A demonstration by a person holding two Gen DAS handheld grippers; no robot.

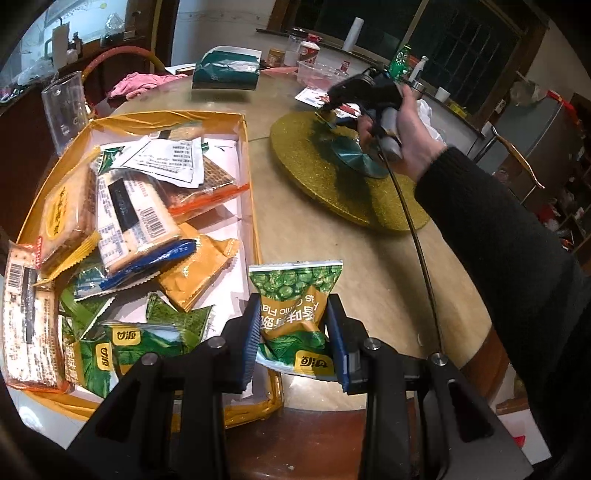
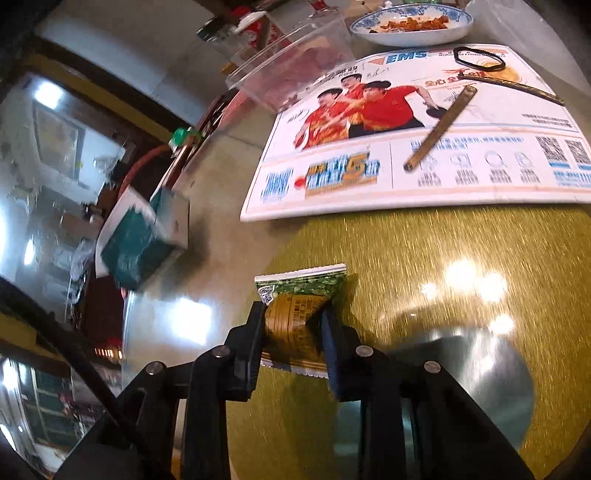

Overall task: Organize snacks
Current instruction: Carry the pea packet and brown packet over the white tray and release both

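Snacks are heaped in the gold-rimmed tray (image 1: 255, 206) on the left of the surface (image 1: 332, 243): cracker packs, an orange pouch and several green pea packets lying over one another. The left gripper (image 1: 293, 328) is clamped on a green pea packet (image 1: 295, 306), squeezing its middle, and holds it just past the tray's near right corner, above the surface. Further off, the person's right hand (image 1: 410, 129) holds the right gripper (image 2: 293, 332) over the round gold glitter mat (image 1: 332, 173). Seen from its own camera, that gripper is pinched on a second pea packet (image 2: 299, 310), its back label facing up, with the mat directly beneath. A dark green disc (image 1: 354, 155) lies on the mat under that hand. Beyond the mat rest an EMS flyer (image 2: 424, 147), a clear plastic tub (image 2: 291, 62) and a blue-patterned bowl (image 2: 410, 22).
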